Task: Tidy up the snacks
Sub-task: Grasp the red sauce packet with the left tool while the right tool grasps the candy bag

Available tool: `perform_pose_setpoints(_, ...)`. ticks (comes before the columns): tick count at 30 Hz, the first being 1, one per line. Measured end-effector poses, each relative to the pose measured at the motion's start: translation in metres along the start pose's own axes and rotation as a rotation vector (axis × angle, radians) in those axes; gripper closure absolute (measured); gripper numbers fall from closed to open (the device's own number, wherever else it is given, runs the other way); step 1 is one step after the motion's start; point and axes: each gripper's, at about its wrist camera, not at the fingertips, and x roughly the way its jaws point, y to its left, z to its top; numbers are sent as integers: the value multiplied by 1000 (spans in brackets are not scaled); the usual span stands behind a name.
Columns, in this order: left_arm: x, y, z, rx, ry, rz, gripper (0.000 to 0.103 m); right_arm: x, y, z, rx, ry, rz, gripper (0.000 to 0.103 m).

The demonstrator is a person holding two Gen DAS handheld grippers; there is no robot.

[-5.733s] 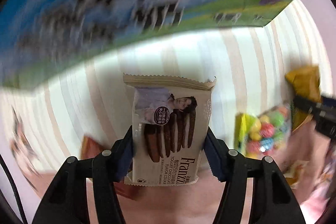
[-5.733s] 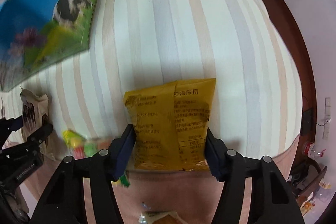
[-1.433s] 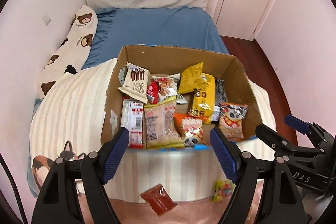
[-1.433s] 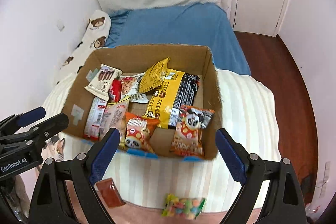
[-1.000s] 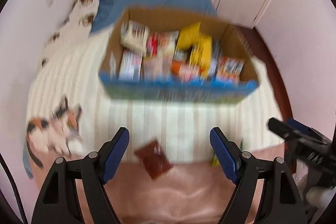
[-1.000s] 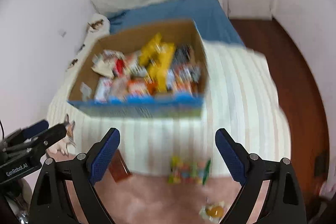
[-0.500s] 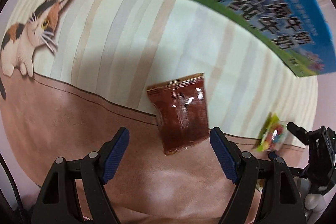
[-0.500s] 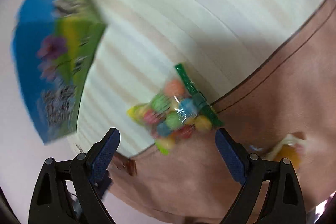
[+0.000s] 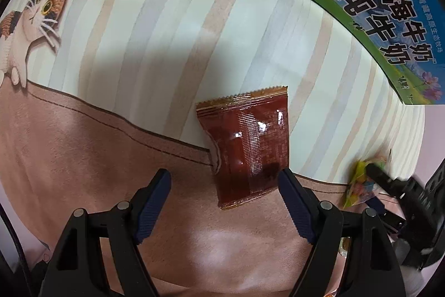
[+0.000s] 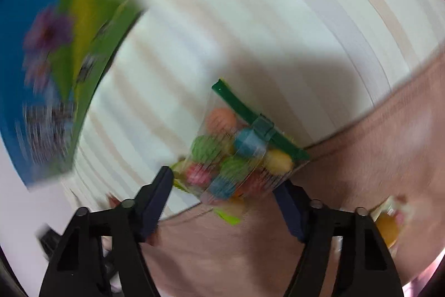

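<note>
The left gripper (image 9: 224, 187) stands with its jaws wide over the dark red sachet (image 9: 246, 148), which lies flat in the middle of the left wrist view, straddling the seam between the striped bedspread (image 9: 155, 27) and the pinkish-brown border (image 9: 83, 157); the right-hand pad is at the sachet's lower right edge, the left-hand pad well clear of it, so nothing is held; the sachet looks thin, glossy and probably slippery, light and limp, so a pinch across its flat sides near the lower crimped end seems safest.

The right gripper (image 10: 224, 185) has just been closing, with the clear candy bag (image 10: 236, 157) between its jaws at lower centre of the blurred right wrist view; whether the pads already press I cannot tell; the bag looks soft and lumpy, its round sweets liable to shift, so its bulging middle below the green zip strip (image 10: 258, 121) is the better hold.

The printed milk carton box (image 9: 375, 4) sits at upper right in the left view.
</note>
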Motion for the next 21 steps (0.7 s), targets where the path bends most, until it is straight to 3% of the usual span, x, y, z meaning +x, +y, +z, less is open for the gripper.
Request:
perform_pose_setpoints(6, 23, -11, 13, 25, 29, -17, 25, 14, 63, -26, -497, 2, -260, 37)
perform_pose_setpoints(9, 31, -20, 19, 33, 23, -23, 25, 19, 81, -46, -675, -10, -361, 36)
perform_pose_setpoints(11, 32, -23, 21, 42, -6, -34, 25, 16, 81, -51, -659, -16, -340, 34)
perform_pose_setpoints(15, 30, -29, 17, 110, -56, 2, 48, 9, 61, -58, -478, -2, -212, 25)
perform_pose_setpoints(21, 33, -19, -12, 255, -62, 90, 49, -8, 40, -60, -305, -65, -99, 25)
